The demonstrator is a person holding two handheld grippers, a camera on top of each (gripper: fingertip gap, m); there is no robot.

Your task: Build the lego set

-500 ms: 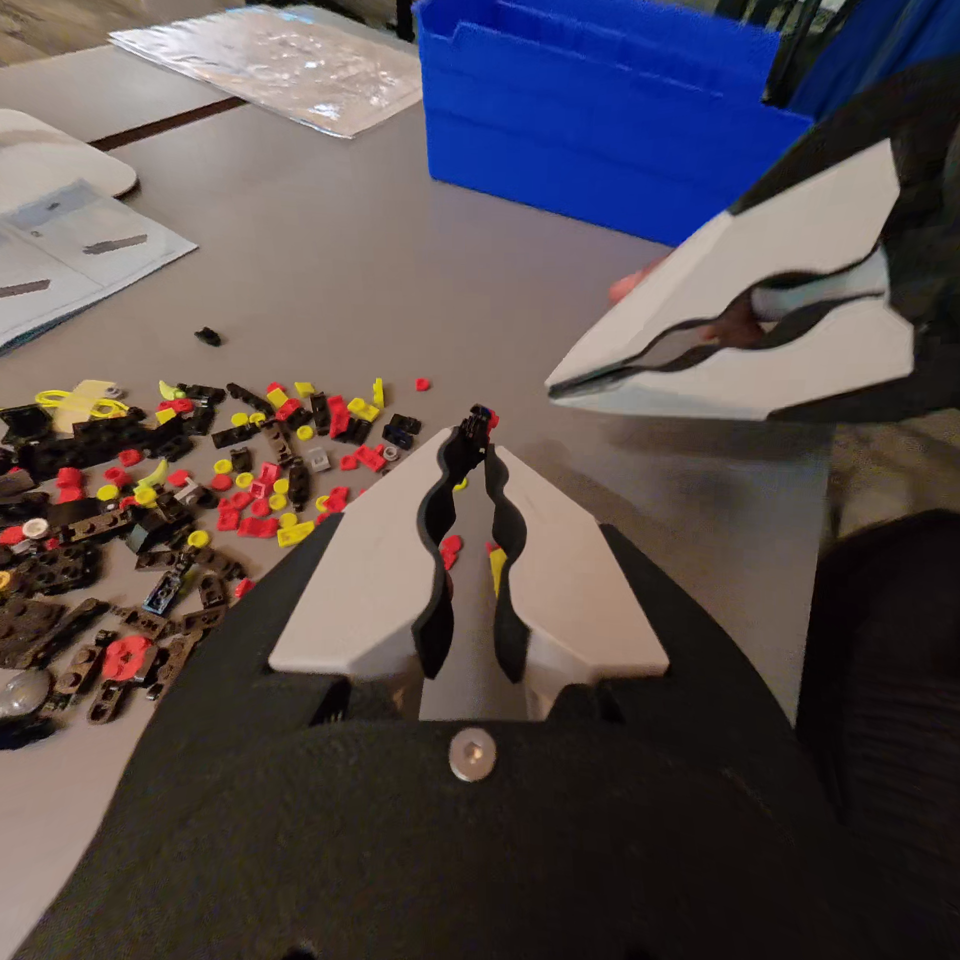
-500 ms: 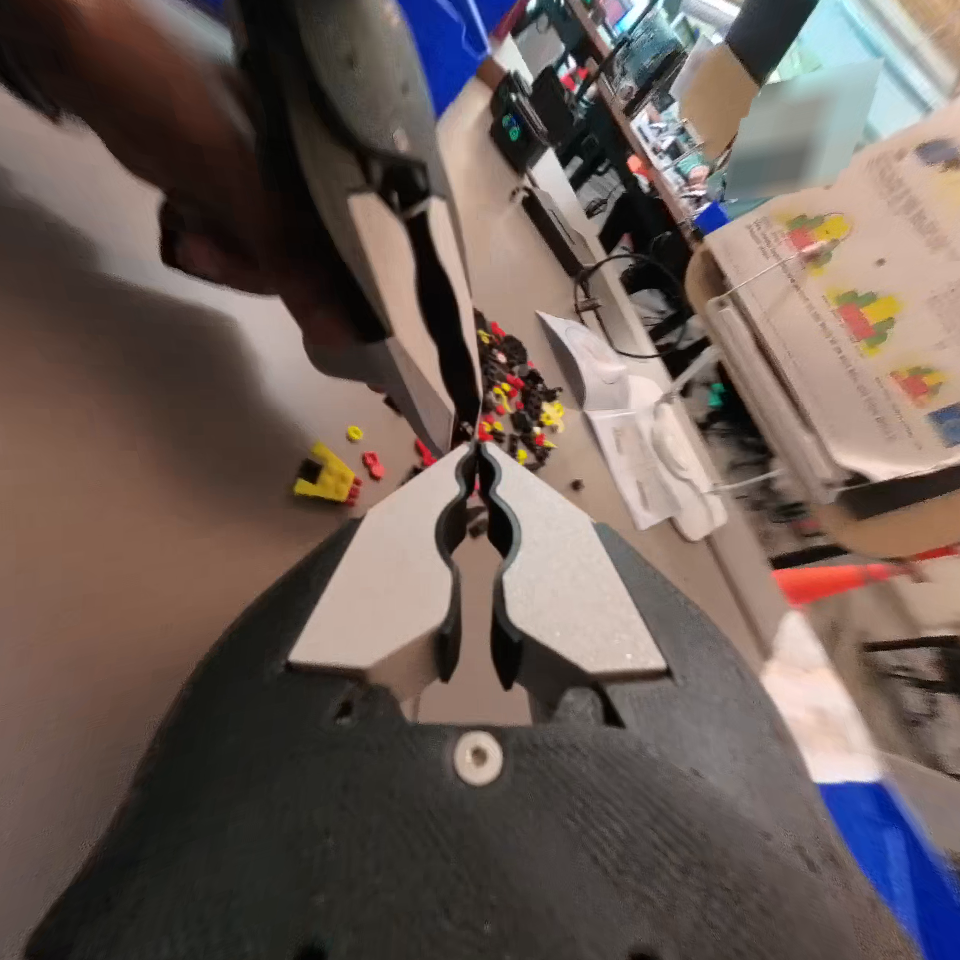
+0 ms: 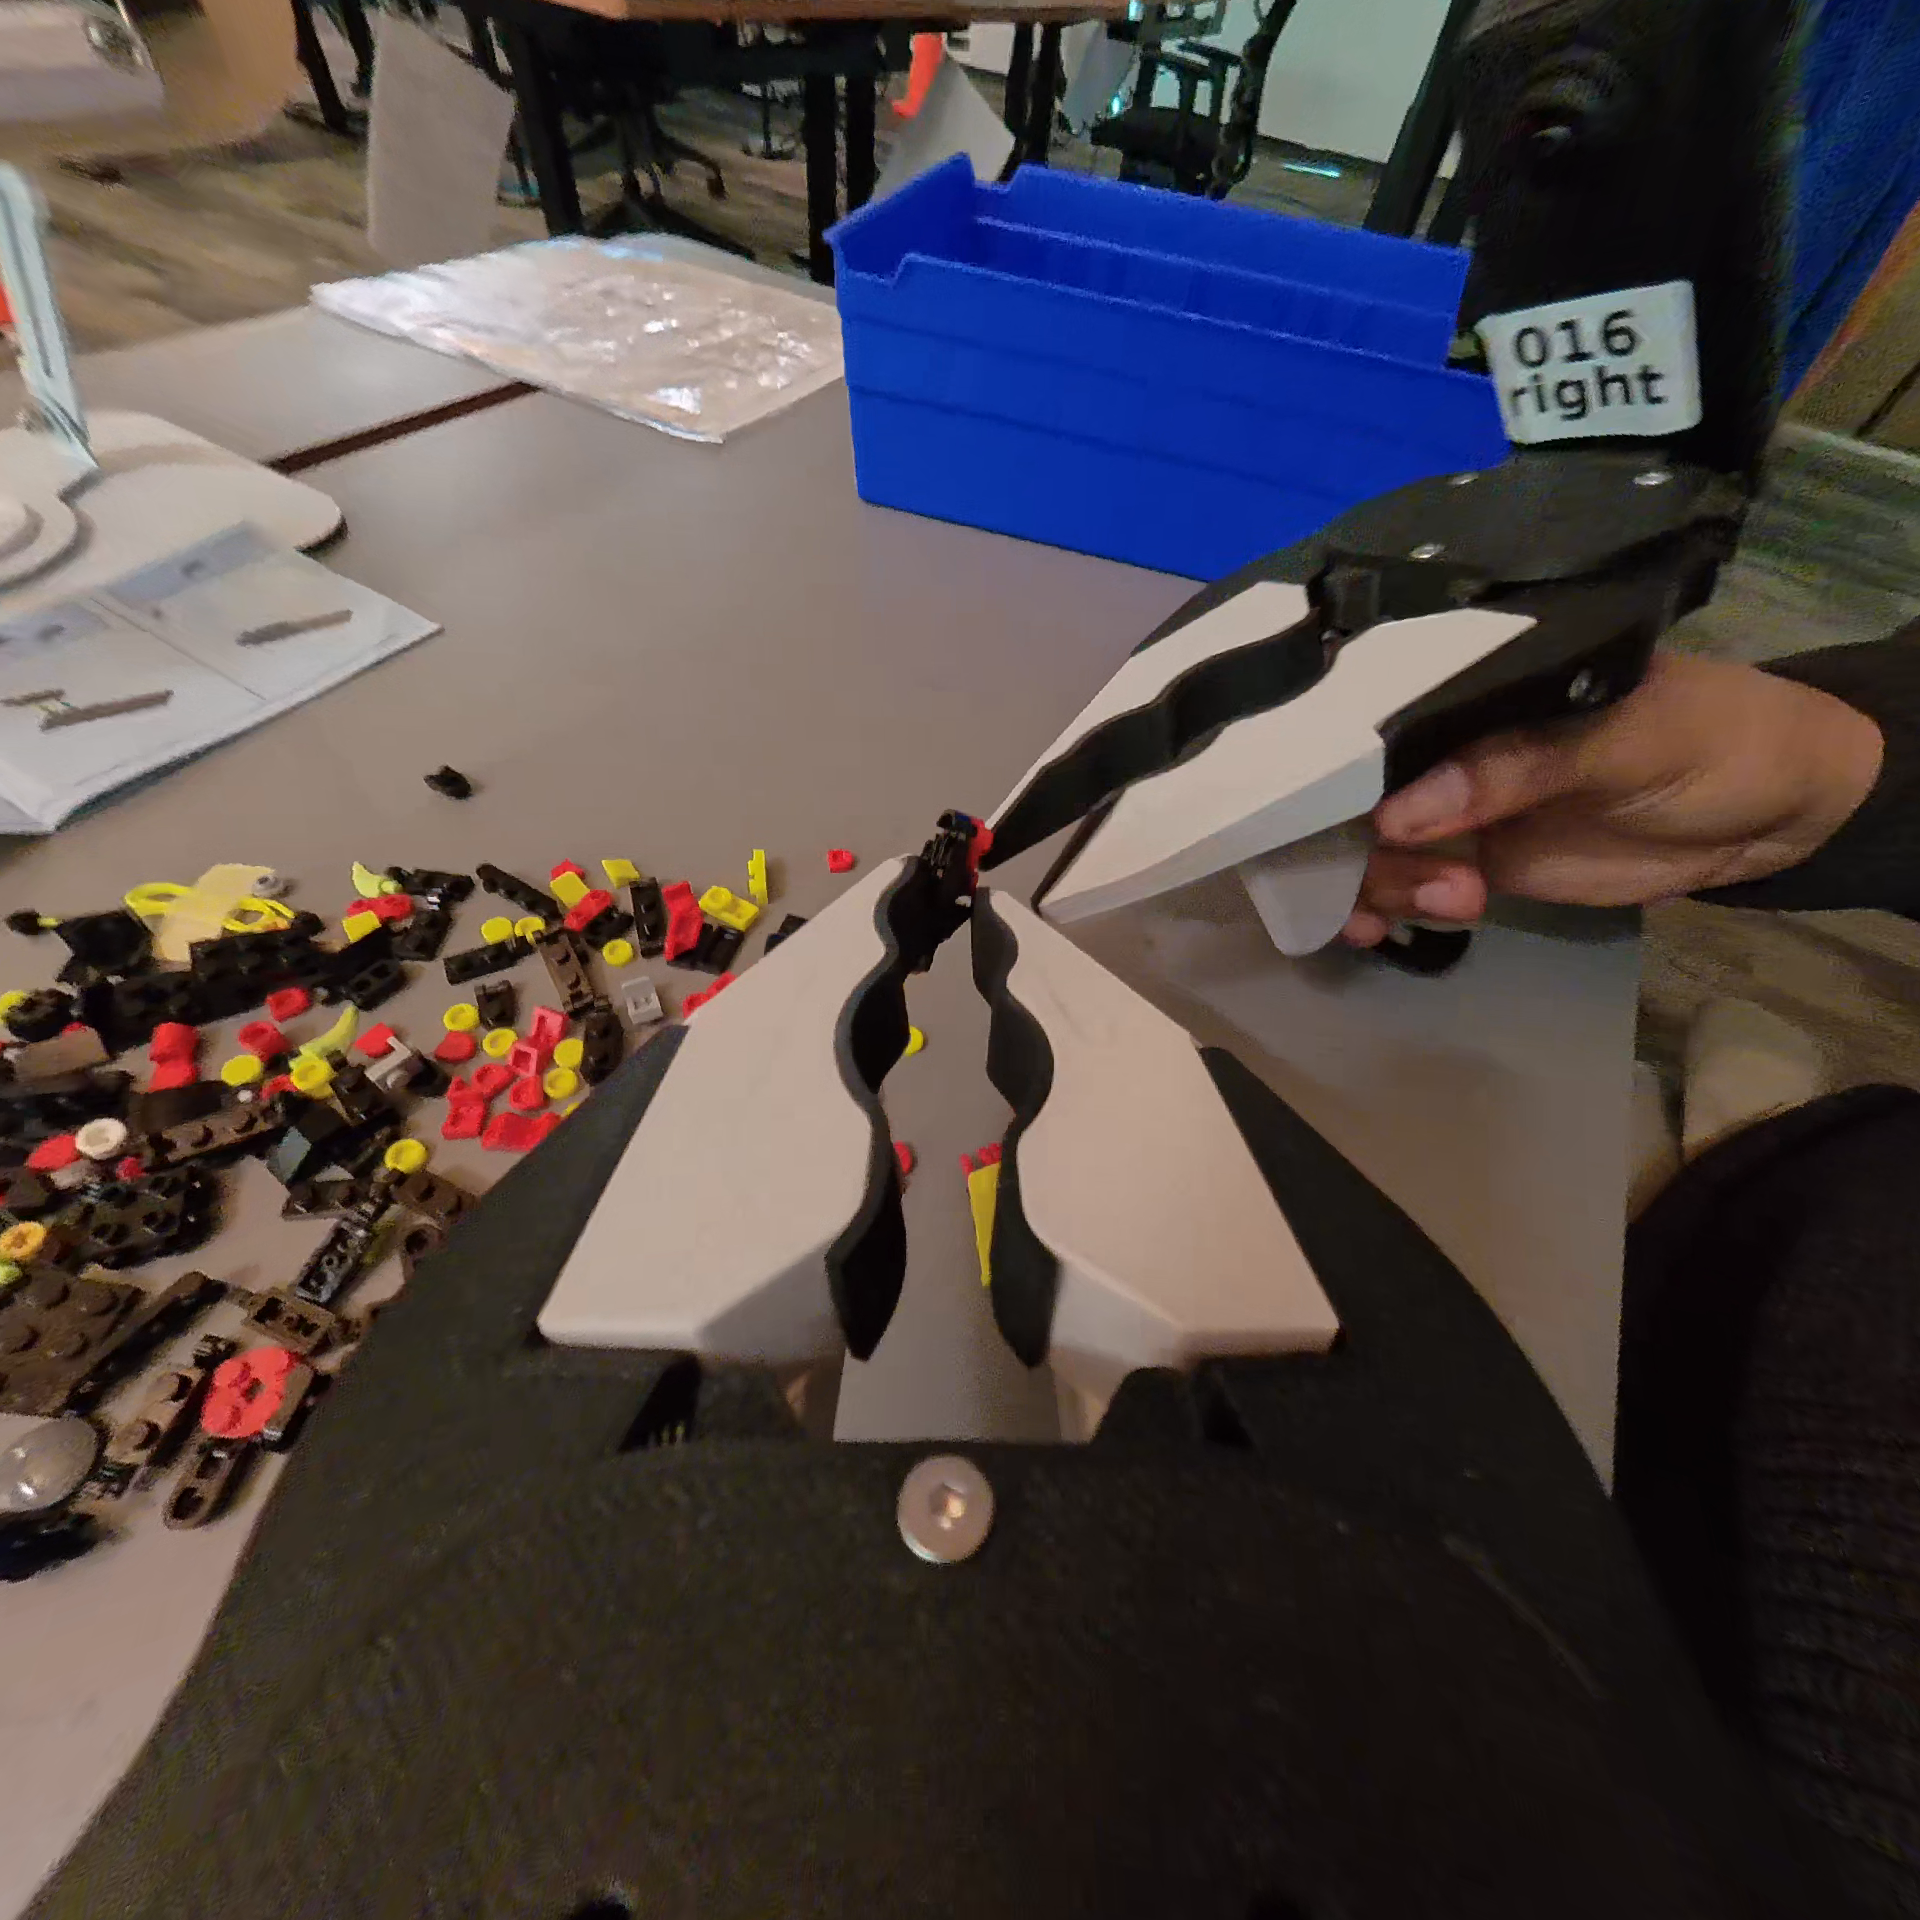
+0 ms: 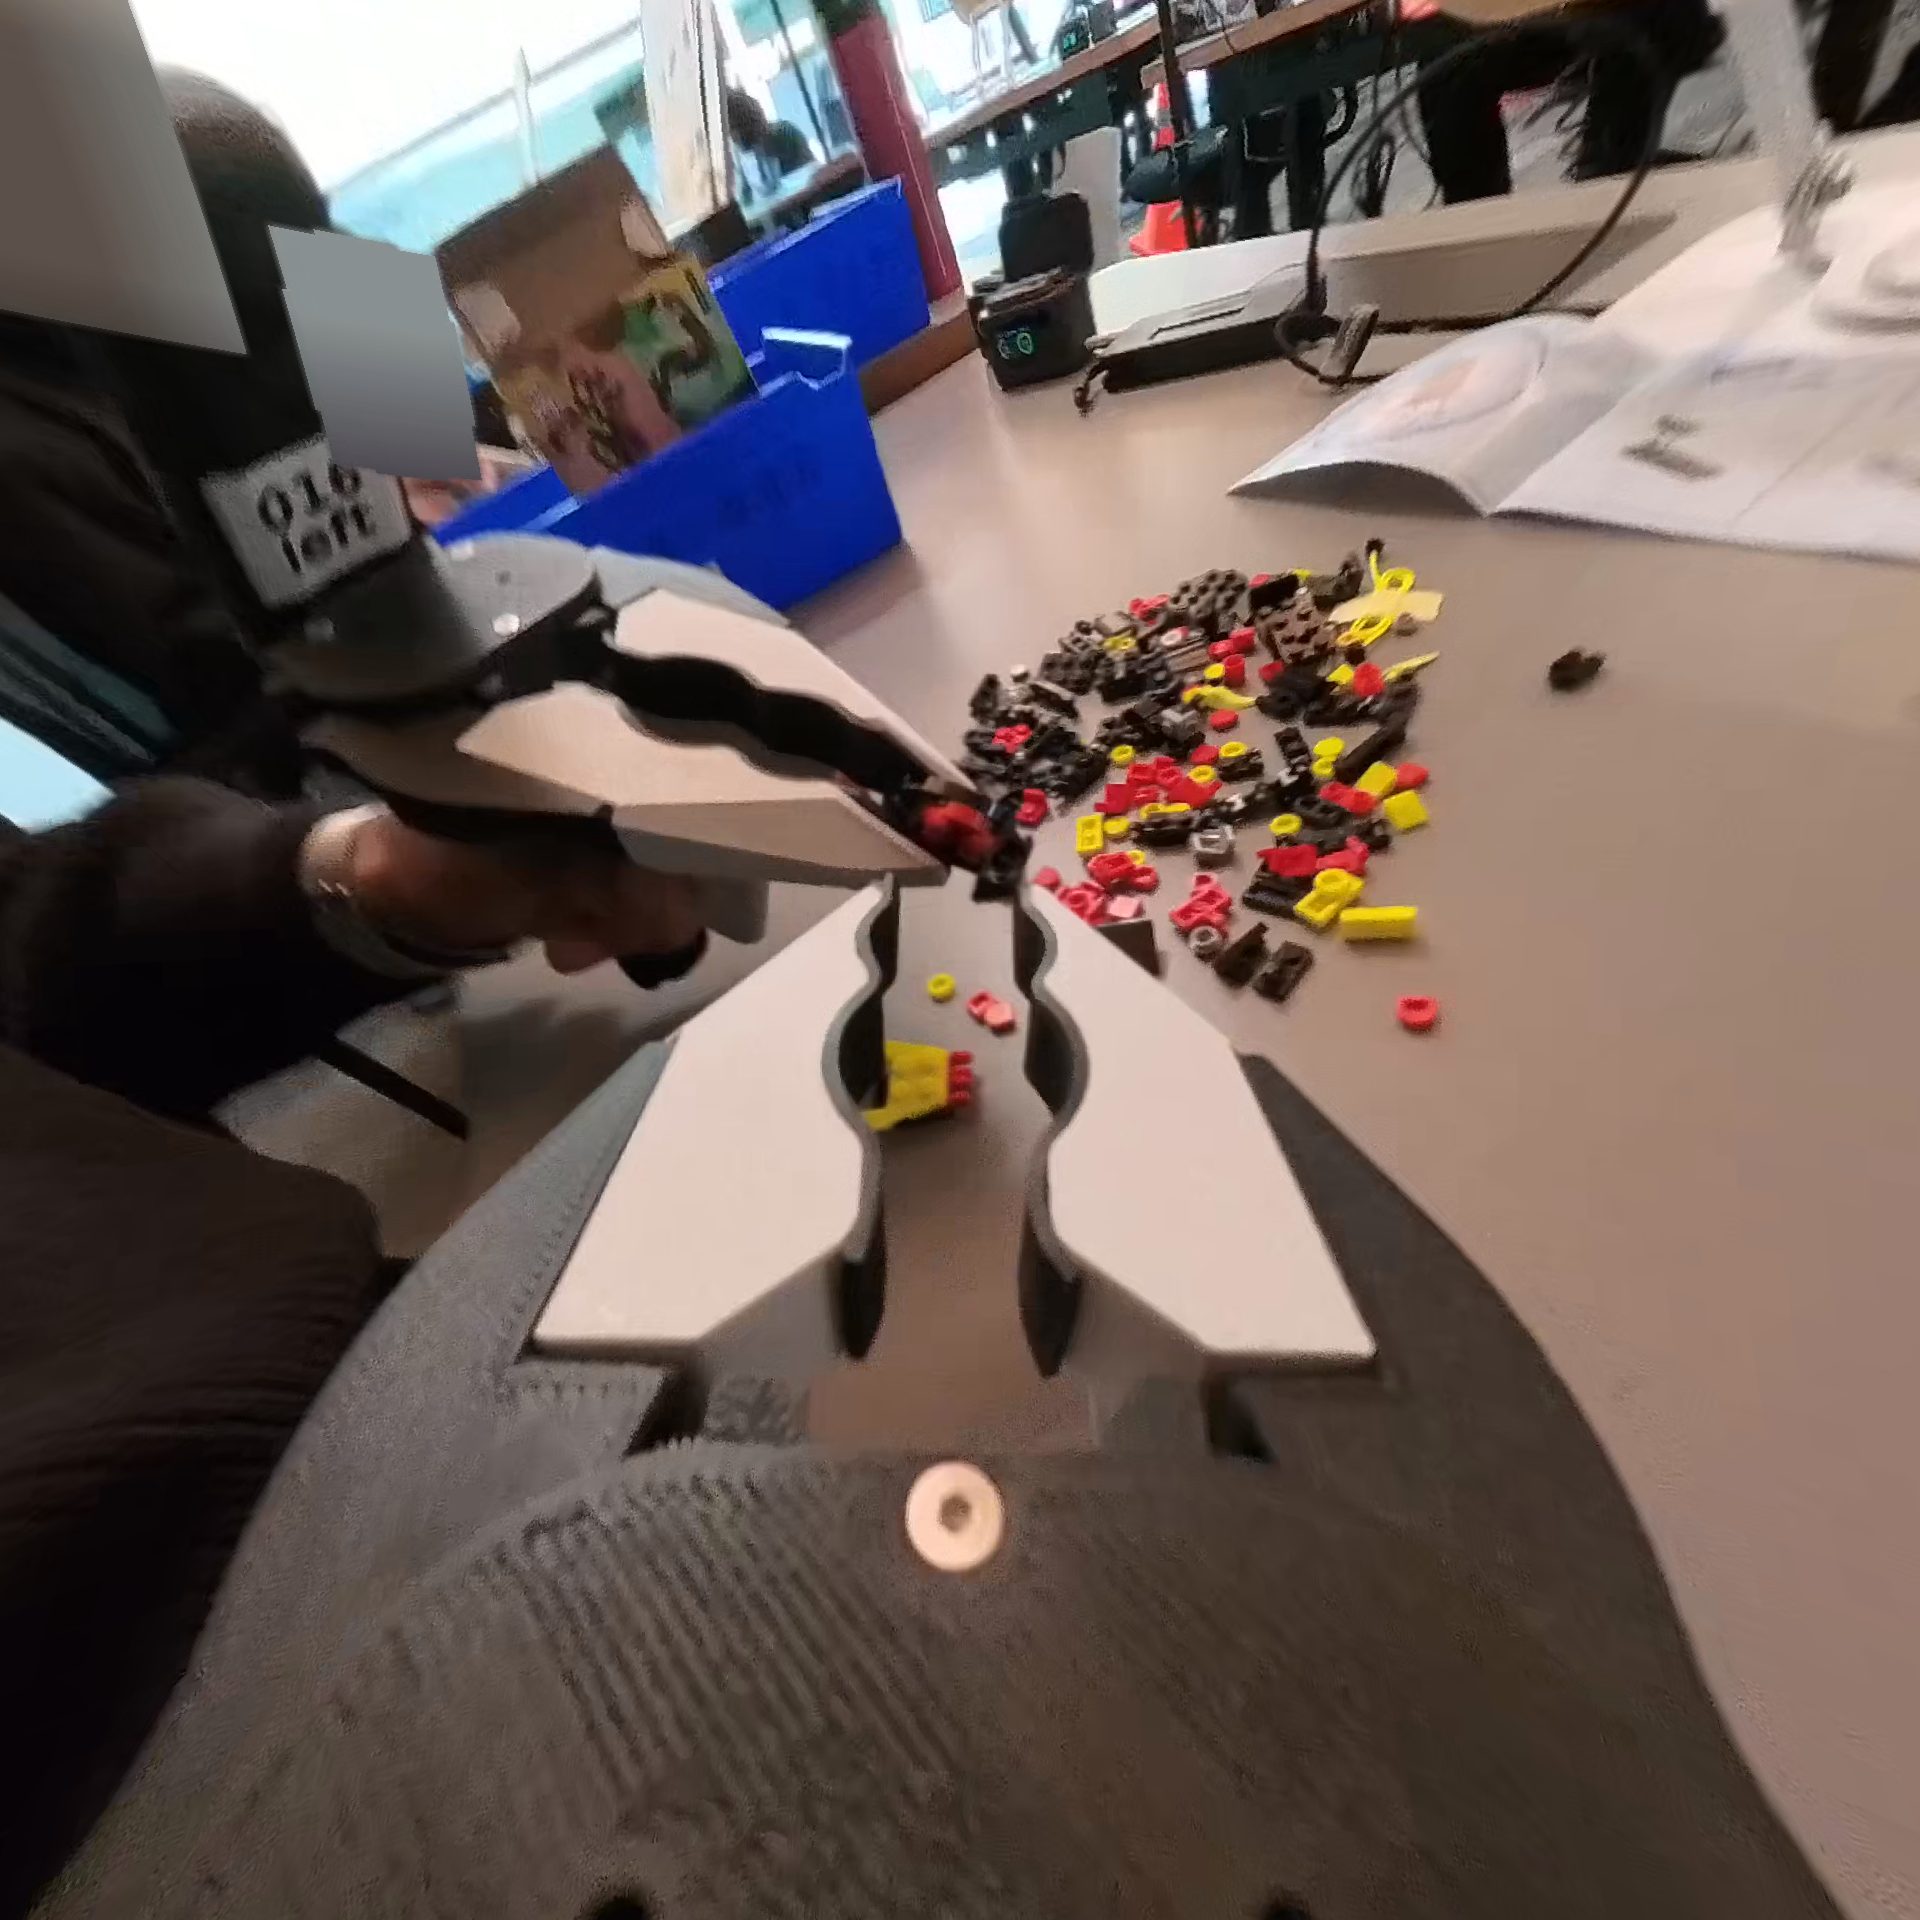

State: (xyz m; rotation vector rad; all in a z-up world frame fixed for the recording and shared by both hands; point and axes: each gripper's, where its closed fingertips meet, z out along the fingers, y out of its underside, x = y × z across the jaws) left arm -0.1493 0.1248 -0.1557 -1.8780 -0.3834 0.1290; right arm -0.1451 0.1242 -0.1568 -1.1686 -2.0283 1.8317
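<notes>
We find the left gripper (image 3: 951, 883) pinching a small black-and-red lego assembly (image 3: 954, 844) above the grey table (image 3: 727, 644). The right gripper (image 4: 951, 899) is spread, tips at it. Only the right wrist view shows a yellow sub-build (image 4: 920, 1081) beneath. Loose lego pieces (image 3: 343, 1029) and blue bin (image 3: 1143, 374) lie beyond.

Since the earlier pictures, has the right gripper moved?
Yes. In the left wrist view the right gripper has come down from in front of the blue bin and now meets the small black and red assembly in the left gripper.
</notes>
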